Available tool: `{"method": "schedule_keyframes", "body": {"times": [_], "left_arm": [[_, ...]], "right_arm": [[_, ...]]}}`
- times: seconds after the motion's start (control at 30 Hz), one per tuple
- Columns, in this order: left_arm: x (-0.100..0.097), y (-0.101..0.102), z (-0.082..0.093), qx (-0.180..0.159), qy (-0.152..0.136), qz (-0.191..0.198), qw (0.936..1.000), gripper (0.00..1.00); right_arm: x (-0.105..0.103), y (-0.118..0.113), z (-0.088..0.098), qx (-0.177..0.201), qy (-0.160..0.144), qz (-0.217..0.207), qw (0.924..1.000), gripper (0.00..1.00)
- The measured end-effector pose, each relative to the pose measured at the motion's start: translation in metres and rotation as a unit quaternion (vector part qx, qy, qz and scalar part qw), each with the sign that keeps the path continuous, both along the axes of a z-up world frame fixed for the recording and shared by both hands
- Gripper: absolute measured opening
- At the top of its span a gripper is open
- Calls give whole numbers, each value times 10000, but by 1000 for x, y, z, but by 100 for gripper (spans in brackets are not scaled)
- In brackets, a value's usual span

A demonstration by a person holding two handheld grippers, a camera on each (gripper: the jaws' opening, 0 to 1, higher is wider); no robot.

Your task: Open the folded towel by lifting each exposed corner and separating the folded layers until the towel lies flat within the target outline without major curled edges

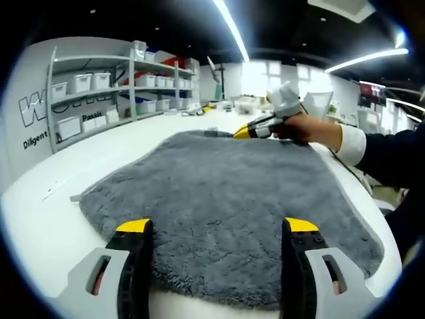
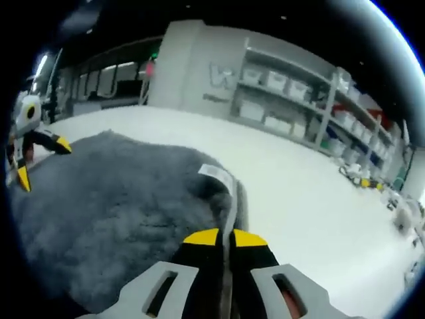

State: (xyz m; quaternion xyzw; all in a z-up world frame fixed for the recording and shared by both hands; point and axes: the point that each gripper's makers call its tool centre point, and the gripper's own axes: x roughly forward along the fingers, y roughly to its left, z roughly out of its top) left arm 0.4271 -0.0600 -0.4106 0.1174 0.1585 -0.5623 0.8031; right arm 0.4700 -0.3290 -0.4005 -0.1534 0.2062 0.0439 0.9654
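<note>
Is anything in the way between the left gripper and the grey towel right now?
Nothing visible. The left gripper hangs open directly over the towel, while the right gripper is shut on its far edge.

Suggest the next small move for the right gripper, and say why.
Probably lift and pull the pinched edge outward. The right gripper looks shut on the fluffy grey towel near its white label, where the edge still curls, while the left gripper is open over the near edge.

We hold the left hand-held gripper (image 1: pixel 218 229) low at 6 o'clock, jaws spread; right hand-held gripper (image 2: pixel 225 236) pinched closed, hand (image 1: pixel 299 127) at 1 o'clock.
</note>
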Motion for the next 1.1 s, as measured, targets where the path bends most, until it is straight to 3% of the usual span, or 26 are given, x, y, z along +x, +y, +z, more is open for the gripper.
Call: {"method": "schedule_keyframes", "body": {"times": [0.3,0.4,0.5,0.6,0.73,0.83,0.87,1.1], "left_arm": [[3,-1,1,-18,25,192,9998,78],[4,-1,3,-81,65,264,9996,75],[8,1,10,-263,25,378,9989,67],[5,-1,19,-671,487,319,9960,70],[12,3,43,-1374,517,369,9885,68],[13,6,54,-1615,575,345,9846,67],[14,6,61,-1844,626,362,9802,67],[14,11,68,-2071,645,472,9750,66]], "right_arm": [[-3,20,35,-76,-301,-32,9995,0],[-2,35,51,148,-386,66,9991,0],[-3,48,65,317,-537,146,9979,0],[-5,63,75,429,-650,281,9966,0],[-12,86,87,405,-764,572,9946,0],[-14,95,90,251,-850,684,9937,0],[-15,99,90,205,-880,718,9933,0],[-21,117,91,291,-1015,897,9904,0]]}}
